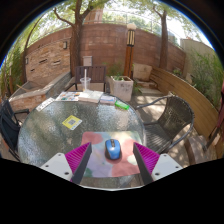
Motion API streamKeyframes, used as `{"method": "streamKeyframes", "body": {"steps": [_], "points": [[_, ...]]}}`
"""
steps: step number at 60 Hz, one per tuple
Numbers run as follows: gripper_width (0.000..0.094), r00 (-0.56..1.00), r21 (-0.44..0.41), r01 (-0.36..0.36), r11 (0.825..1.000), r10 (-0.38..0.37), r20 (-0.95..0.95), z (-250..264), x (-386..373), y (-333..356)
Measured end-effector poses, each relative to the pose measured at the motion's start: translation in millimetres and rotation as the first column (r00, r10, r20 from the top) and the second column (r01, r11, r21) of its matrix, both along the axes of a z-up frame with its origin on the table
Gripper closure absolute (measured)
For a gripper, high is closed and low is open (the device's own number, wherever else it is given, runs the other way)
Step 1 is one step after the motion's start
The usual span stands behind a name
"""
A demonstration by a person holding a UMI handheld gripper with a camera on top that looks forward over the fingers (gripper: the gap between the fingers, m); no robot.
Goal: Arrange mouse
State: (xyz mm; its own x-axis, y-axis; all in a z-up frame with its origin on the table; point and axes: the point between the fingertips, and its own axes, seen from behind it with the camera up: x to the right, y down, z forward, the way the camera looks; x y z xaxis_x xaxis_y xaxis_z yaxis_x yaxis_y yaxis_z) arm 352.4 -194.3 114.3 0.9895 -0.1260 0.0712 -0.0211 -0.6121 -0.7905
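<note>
While the fingers (112, 157) stand apart, the mouse (113, 149) lies between them.

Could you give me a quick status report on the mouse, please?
Claw open, not touching anything. Blue mouse sits on the mousepad between the fingers, gaps either side. Nothing in the way; yellow card well beyond on the glass table.

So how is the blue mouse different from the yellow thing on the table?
The mouse is blue and rounded, humped up; the yellow thing is flat and squarish. The mouse sits on a reddish mat between the open gripper fingers, untouched; the yellow thing lies straight on the glass table, beyond the fingers and to the side. Both are small and rest on the same table.
</note>
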Motion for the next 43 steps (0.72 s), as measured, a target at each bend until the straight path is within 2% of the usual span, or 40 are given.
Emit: {"method": "streamKeyframes", "body": {"steps": [12,22,43], "points": [[0.0082,0.998,0.055,0.005,0.998,-0.009,0.064,63,-31,-75],[0.0084,0.996,0.075,-0.005,0.997,-0.001,0.088,94,-53,-132],[0.0087,0.995,0.090,0.002,0.996,-0.011,0.097,110,-59,-175]]}}
